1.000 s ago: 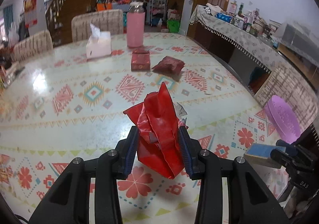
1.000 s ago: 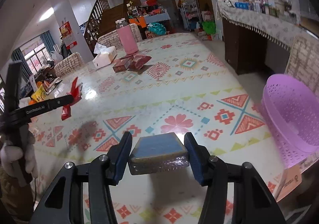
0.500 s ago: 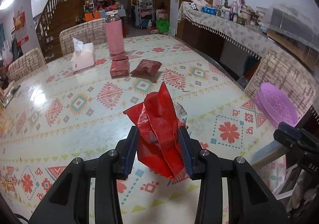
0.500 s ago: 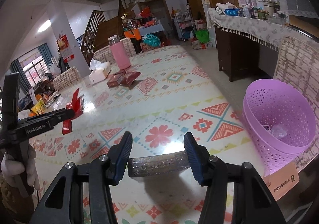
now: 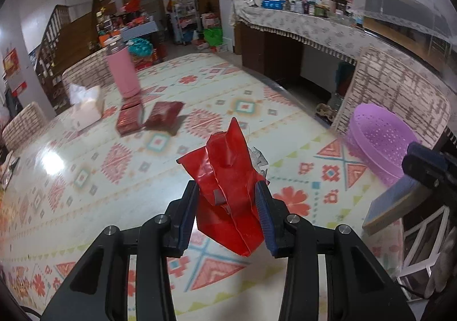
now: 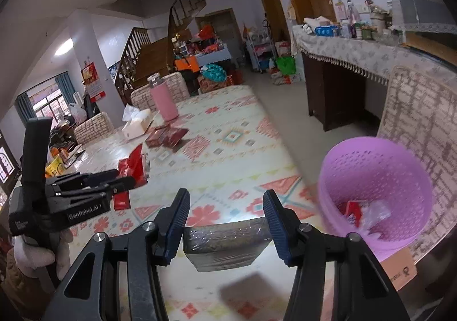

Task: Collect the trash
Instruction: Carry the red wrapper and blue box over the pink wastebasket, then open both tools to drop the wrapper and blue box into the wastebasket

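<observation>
- The left gripper (image 5: 227,215) is clamped on a crumpled red plastic wrapper (image 5: 228,186), held above the patterned glossy table (image 5: 85,178), well short of the bin. A loose fold could slip free if it swings.
- The right gripper (image 6: 225,221) pinches a flat blue box wrapped in clear film (image 6: 225,241) by its narrow edges. The slick film could let it slide out.
- The lilac perforated plastic basket (image 6: 400,235) stands beyond the table's edge, litter already inside. A release too soon would drop the trash on the table or floor.
</observation>
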{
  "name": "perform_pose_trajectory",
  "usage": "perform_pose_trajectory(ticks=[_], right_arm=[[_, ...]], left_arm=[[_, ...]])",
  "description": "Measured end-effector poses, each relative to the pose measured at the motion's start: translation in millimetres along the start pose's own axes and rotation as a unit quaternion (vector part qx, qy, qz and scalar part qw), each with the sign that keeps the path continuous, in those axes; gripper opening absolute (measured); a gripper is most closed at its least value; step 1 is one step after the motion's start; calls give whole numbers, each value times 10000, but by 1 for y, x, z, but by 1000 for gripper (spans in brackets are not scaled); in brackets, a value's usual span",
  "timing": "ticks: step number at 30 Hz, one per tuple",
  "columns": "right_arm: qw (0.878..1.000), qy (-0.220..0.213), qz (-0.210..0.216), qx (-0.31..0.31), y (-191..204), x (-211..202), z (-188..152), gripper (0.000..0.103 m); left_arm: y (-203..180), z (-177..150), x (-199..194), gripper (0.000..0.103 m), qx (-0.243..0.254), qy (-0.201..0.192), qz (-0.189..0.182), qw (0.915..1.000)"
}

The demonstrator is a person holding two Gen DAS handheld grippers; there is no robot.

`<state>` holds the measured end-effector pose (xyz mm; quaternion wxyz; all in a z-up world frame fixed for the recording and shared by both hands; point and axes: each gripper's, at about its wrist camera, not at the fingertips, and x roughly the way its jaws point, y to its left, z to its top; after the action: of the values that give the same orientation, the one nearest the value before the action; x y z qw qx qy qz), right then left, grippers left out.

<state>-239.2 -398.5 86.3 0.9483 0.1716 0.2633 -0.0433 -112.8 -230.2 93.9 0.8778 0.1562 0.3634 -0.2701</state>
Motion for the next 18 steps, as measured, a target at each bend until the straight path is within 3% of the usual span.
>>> perform_pose_trajectory(ticks=[12, 18], right_arm=[[9982, -221, -533, 190, -62, -21, 22, 58], [9951, -314, -849, 405, -102, -30, 33, 58]], left_arm=[[-69, 29, 18, 39, 608, 27, -215, 9979], [-108, 53, 32, 39, 817, 95, -591, 9949]])
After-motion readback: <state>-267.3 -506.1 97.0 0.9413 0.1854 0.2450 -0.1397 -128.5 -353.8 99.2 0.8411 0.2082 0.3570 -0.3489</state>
